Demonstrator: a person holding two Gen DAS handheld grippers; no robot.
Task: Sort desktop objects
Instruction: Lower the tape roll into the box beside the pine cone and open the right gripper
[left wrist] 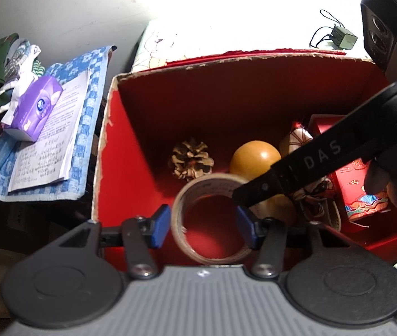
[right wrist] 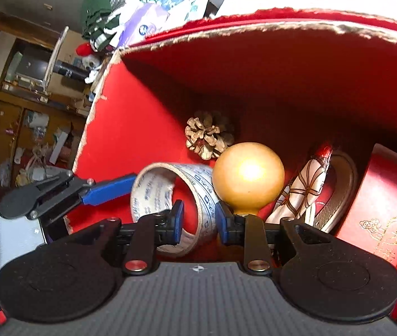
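Note:
A roll of clear tape (left wrist: pixel 212 180) (right wrist: pixel 198 179) sits tilted inside the red cardboard box (left wrist: pixel 131 140) (right wrist: pixel 131 128). My left gripper (left wrist: pixel 203 225) is open around the whole roll, with a thin gap at its left blue pad. My right gripper (right wrist: pixel 200 221) is open and straddles the roll's wall, one pad inside the ring and one outside. In the left wrist view a black finger (left wrist: pixel 254 193) of the right gripper reaches the roll's rim. The left gripper's blue finger (right wrist: pixel 109 193) shows beside the roll in the right wrist view.
In the box lie a pine cone (left wrist: pixel 191 159) (right wrist: pixel 208 134), an orange ball (left wrist: pixel 254 156) (right wrist: pixel 247 180), a patterned white item (right wrist: pixel 302 193) and a red gift box (left wrist: pixel 363 193) (right wrist: pixel 380 210). Left of the box are a purple tissue pack (left wrist: pixel 34 106) and an open book (left wrist: pixel 50 140).

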